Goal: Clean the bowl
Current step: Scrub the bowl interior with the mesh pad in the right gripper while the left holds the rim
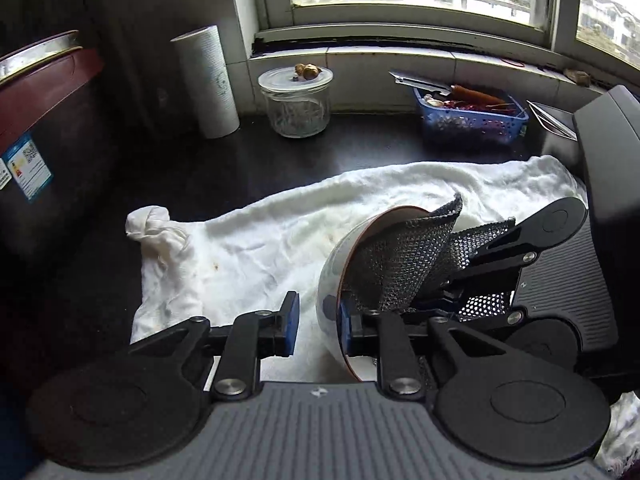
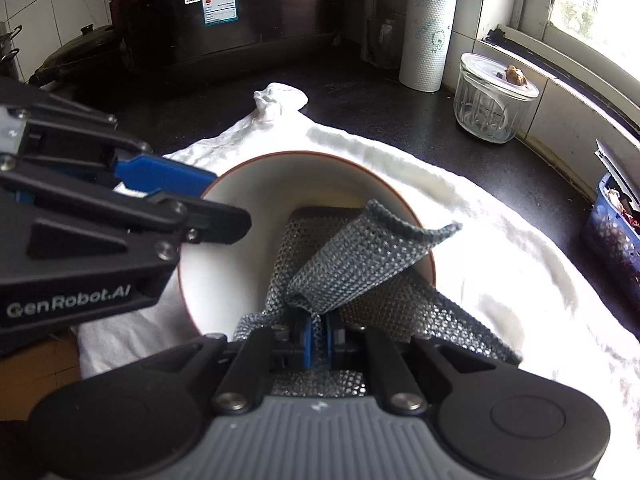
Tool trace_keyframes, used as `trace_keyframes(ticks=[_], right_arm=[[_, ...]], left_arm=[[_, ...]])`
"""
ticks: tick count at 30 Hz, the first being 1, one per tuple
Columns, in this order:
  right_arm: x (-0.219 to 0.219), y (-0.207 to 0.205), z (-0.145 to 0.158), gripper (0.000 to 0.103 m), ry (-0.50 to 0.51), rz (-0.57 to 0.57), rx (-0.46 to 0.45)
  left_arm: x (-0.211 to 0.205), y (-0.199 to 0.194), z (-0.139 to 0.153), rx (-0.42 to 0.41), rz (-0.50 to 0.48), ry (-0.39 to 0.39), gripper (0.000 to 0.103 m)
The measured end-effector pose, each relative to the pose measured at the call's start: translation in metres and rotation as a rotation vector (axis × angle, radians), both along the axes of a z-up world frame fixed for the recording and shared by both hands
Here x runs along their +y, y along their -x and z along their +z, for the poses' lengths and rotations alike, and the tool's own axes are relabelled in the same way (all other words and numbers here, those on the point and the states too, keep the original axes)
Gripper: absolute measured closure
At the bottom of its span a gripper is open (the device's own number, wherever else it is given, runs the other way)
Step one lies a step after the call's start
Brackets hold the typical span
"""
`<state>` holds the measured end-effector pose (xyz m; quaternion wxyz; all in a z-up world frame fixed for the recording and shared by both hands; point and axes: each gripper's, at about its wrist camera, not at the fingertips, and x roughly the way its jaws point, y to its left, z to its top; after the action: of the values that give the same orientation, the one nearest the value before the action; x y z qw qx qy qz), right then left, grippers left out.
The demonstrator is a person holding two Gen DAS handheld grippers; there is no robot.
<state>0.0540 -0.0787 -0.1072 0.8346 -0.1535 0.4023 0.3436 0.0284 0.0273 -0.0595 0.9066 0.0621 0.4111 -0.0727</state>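
Bowl (image 2: 256, 216) rim straddled by open left claw (image 1: 316, 322); right claw (image 2: 318, 336) pinches mesh cloth (image 2: 352, 264).

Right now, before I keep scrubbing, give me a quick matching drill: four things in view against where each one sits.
Things:
1. mesh cloth
2. bowl
3. white towel
4. glass jar

Places:
A. spread on the dark counter
B. below the window sill, beside the paper roll
C. pinched in the right gripper
D. tilted on its side on the towel

Pairs: 1-C, 2-D, 3-A, 4-B
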Motion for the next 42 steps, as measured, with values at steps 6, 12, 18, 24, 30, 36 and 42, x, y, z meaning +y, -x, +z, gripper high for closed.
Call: trace_keyframes(ticks=[6, 12, 18, 24, 30, 36, 42], right_arm=[[0.002, -0.009, 0.004, 0.098, -0.032, -0.054, 0.053], [0.011, -0.012, 0.0, 0.098, -0.08, -0.125, 0.151], [0.015, -0.015, 0.0, 0.097, -0.12, -0.195, 0.226], [0.017, -0.014, 0.001, 0.096, -0.13, -0.215, 0.261], [0.014, -0.018, 0.001, 0.097, -0.11, -0.18, 0.251], [0.011, -0.024, 0.0, 0.097, -0.129, -0.11, 0.247], [0.002, -0.027, -0.004, 0.098, -0.154, -0.041, 0.231]], left_arm=[[0.046, 0.002, -0.035, 0.166, 0.175, 0.346, 0.093], [0.073, 0.003, -0.053, 0.252, 0.297, 0.6, 0.092], [0.093, -0.005, -0.067, 0.379, 0.389, 0.775, 0.092], [0.097, -0.01, -0.069, 0.43, 0.389, 0.802, 0.091], [0.053, -0.009, -0.017, 0.179, 0.17, 0.346, 0.09], [0.013, 0.004, 0.0, -0.054, -0.016, 0.027, 0.088], [0.015, 0.009, -0.007, -0.001, 0.207, 0.155, 0.093]])
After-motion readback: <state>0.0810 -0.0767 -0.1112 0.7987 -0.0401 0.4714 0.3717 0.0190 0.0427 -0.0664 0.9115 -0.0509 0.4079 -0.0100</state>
